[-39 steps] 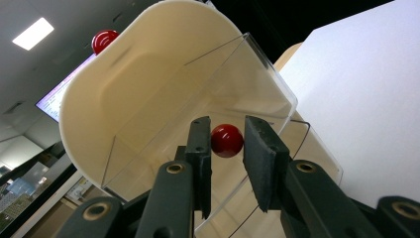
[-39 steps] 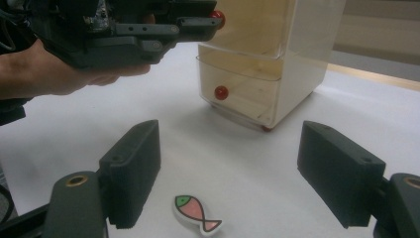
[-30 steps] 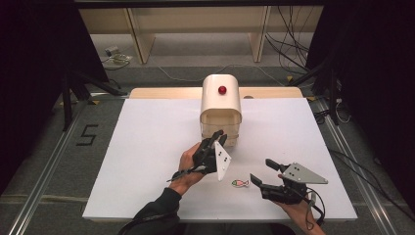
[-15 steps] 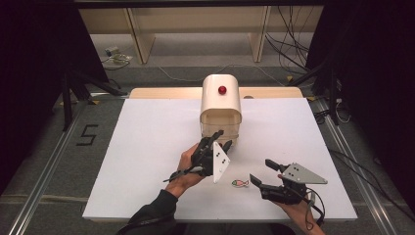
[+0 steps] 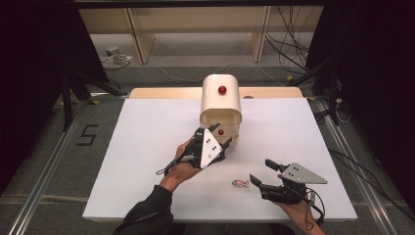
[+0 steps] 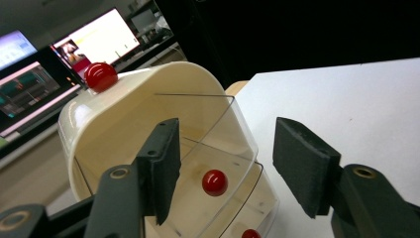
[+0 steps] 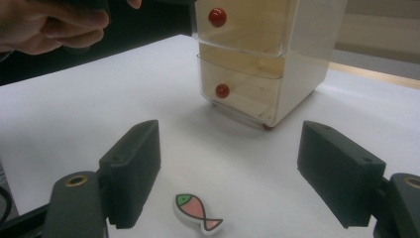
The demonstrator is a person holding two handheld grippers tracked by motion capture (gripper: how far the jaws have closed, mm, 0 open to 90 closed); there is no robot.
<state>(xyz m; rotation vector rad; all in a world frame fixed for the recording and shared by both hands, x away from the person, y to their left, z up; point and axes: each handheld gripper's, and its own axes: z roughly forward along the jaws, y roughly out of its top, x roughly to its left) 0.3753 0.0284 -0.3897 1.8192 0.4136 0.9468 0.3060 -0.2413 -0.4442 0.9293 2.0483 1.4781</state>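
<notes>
A cream drawer box (image 5: 221, 100) with a red knob on top (image 6: 100, 76) stands at the middle back of the white table. Its two clear drawers each carry a red knob; the upper knob (image 6: 215, 182) lies just beyond my left gripper (image 6: 223, 148). The left gripper (image 5: 215, 138) hovers at the box's front; its jaws have just been opening, with nothing between the pads. A small fish-shaped piece (image 5: 240, 183) lies flat on the table. My right gripper (image 5: 262, 171) rests beside it, open, with the fish (image 7: 198, 211) low between its jaws (image 7: 228, 163), untouched.
The white table sheet (image 5: 147, 132) stretches wide to the left and right of the box. A wooden board edge (image 5: 166, 92) shows behind it. Shelving legs and cables lie on the floor beyond. The lower drawer knob (image 7: 222, 90) faces the right gripper.
The left gripper's jaws have opened and the hand has lifted a little in front of the drawers. The right gripper and the fish have stayed put.
</notes>
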